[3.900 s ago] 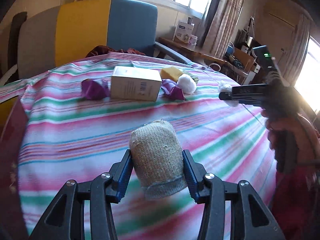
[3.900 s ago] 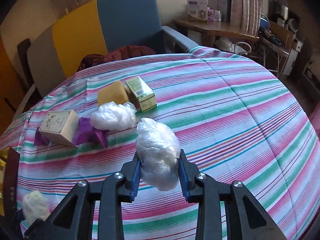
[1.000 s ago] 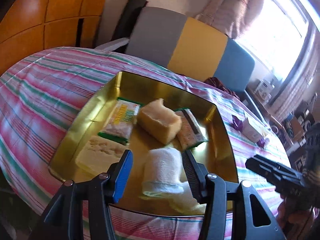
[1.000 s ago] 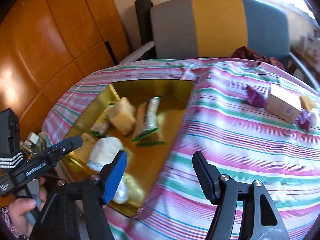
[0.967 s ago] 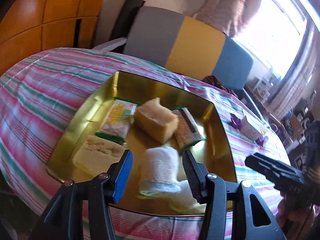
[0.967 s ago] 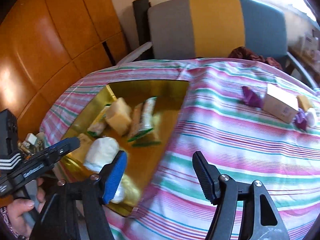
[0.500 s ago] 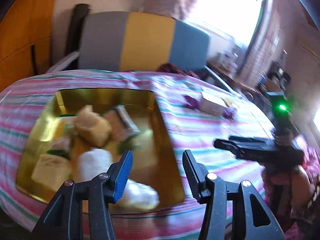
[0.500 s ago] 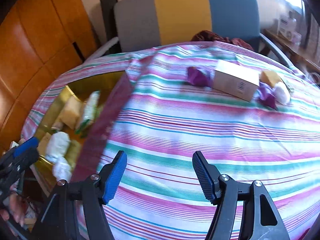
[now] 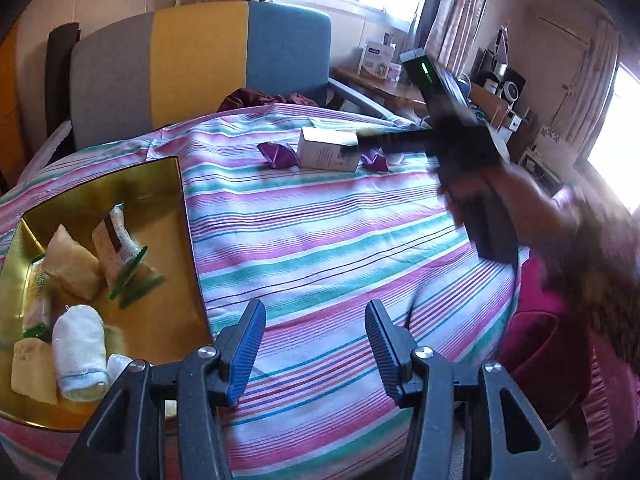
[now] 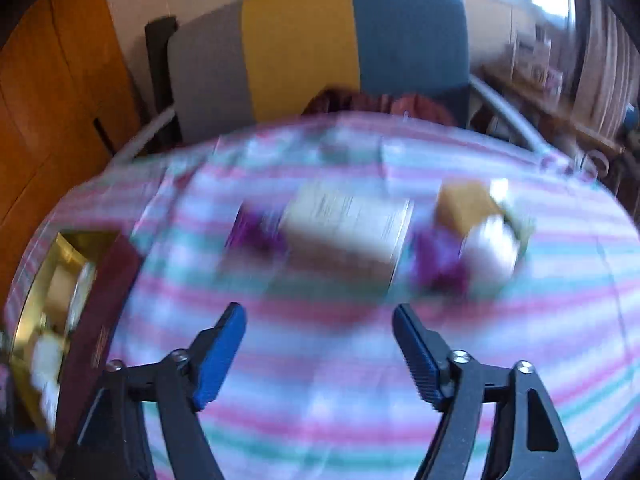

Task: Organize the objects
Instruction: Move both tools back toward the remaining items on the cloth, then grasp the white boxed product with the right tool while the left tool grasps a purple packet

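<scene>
While both tongs, the left tongs point(image 9: 316, 344) and the widening right tongs point(image 10: 320, 354), hang empty, the cardboard box point(image 9: 329, 154) at twelve o'clock on the striped bench point(image 9: 320, 240) looks light yet crushable, best pinched across its narrow sides.

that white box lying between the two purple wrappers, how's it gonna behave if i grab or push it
The white box looks like thin printed cardboard, so probably light and apt to dent under a hard squeeze. It lies on a broad flat face on the striped cloth, so it should slide, not roll or tip. A push sideways would likely shove a purple wrapper.
</scene>
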Demonstrator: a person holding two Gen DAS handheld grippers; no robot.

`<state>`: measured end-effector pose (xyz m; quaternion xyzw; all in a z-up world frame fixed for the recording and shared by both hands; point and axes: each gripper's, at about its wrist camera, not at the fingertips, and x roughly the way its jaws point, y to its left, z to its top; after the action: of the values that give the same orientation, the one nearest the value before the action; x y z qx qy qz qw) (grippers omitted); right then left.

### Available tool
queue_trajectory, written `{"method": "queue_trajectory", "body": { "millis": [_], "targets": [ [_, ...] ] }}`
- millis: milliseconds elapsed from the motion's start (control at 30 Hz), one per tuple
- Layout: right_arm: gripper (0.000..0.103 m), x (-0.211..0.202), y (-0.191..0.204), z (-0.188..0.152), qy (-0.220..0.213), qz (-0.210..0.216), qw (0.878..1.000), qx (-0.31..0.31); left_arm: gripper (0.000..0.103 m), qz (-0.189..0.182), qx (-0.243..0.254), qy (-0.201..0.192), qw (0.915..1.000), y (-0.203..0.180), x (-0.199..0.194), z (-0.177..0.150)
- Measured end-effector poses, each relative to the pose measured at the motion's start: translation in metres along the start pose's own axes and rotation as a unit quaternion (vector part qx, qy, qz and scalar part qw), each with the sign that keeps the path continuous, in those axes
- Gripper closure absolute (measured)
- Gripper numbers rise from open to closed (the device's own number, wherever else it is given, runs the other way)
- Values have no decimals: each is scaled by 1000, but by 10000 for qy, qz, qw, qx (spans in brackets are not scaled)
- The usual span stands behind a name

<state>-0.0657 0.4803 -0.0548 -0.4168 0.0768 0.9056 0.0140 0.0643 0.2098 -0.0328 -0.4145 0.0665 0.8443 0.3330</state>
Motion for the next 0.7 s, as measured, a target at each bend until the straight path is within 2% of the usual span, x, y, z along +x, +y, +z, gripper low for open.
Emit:
{"method": "queue_trajectory", "body": {
  "millis": [133,300,400,467,567,633,700],
  "targets": [
    [18,19,-15,49,-183,61,9998,17,51,119,-50,10,9999,8,-1,2],
    [16,51,-29,77,86,236,9994,237,51,260,-227,-45,9994,20,-7,6],
    [16,70,-34,73,519,474,9971,280,51,290,-277,-90,9992,24,-8,8],
    [16,65,-30,63,507,505,9974,111,51,254,-312,-102,9991,26,-8,9],
    [16,52,-21,47,696,1060,9919,-46,51,256,-325,-124,9991,26,-5,10],
    [16,43,-13,39,661,941,9930,-287,51,244,-364,-108,9990,26,-2,10],
    [16,40,-6,37,465,498,9961,-562,51,212,-413,-61,9989,26,1,10]
  ]
}}
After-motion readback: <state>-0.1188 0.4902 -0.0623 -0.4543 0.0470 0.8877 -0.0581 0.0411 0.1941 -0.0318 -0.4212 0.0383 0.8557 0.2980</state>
